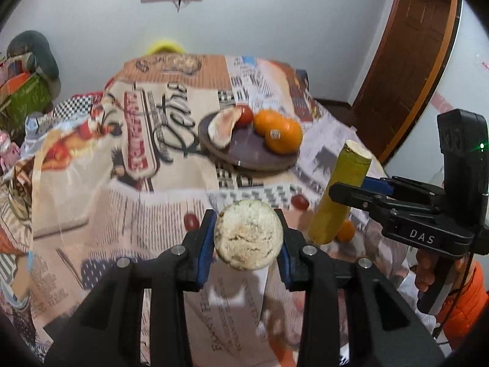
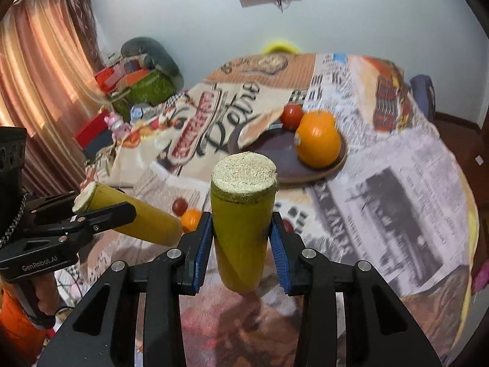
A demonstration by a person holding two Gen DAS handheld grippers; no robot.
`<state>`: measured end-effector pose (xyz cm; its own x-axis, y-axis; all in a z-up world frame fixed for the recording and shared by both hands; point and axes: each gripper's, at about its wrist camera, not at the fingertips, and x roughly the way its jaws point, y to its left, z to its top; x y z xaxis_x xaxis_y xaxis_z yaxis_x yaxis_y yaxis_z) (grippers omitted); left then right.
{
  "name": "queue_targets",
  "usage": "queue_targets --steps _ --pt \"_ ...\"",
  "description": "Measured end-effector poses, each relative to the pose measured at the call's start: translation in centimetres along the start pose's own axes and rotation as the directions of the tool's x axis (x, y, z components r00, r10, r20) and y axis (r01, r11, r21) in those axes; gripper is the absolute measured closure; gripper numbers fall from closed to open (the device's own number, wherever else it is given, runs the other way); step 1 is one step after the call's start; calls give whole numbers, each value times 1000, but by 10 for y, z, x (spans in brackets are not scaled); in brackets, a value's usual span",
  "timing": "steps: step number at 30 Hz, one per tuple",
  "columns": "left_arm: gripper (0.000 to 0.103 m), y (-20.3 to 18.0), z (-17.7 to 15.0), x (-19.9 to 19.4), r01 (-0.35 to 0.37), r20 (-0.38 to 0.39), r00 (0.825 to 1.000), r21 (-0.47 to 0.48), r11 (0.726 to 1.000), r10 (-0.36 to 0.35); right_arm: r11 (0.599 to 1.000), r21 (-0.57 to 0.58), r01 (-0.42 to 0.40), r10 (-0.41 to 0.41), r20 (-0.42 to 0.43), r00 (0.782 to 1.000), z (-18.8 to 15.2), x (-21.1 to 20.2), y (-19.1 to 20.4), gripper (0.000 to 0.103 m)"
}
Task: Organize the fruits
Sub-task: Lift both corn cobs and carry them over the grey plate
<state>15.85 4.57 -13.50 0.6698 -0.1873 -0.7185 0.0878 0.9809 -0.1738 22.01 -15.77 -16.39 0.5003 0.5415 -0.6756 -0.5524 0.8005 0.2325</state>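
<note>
Left gripper (image 1: 247, 238) is seen from its own wrist camera with both blue-padded fingers (image 1: 205, 244) pressed against the sides of a yellow-green cane piece (image 1: 247, 238), whose pale cut end faces the lens. In the right wrist view the same gripper is seen at far left, pitched downward, its handle held by a hand (image 2: 45, 293) with an orange sleeve below it.

Right gripper (image 2: 243, 244) is clamped on a second cane piece (image 2: 241, 214), held near upright between the blue pads (image 2: 201, 247). Its handle is gripped by a hand (image 1: 428, 272), seen at right in the left wrist view. Both grippers are held clear of the table.
</note>
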Motion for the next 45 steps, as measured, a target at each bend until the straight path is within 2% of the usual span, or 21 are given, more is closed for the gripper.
queue_targets --steps 7,17,40,45 --pt "67 -3 27 -2 11 49 999 -1 1000 -10 1000 4 12 -12 57 998 19 -7 -5 69" --pt "67 -4 56 13 11 73 997 17 1000 -12 1000 1 12 -12 88 996 38 -2 -12 69" --pt "67 6 101 114 36 -17 999 24 999 -36 1000 0 20 -20 65 998 70 52 -44 69" --pt "67 5 108 130 21 -26 999 26 999 -20 1000 -6 20 -19 62 998 72 58 -48 69"
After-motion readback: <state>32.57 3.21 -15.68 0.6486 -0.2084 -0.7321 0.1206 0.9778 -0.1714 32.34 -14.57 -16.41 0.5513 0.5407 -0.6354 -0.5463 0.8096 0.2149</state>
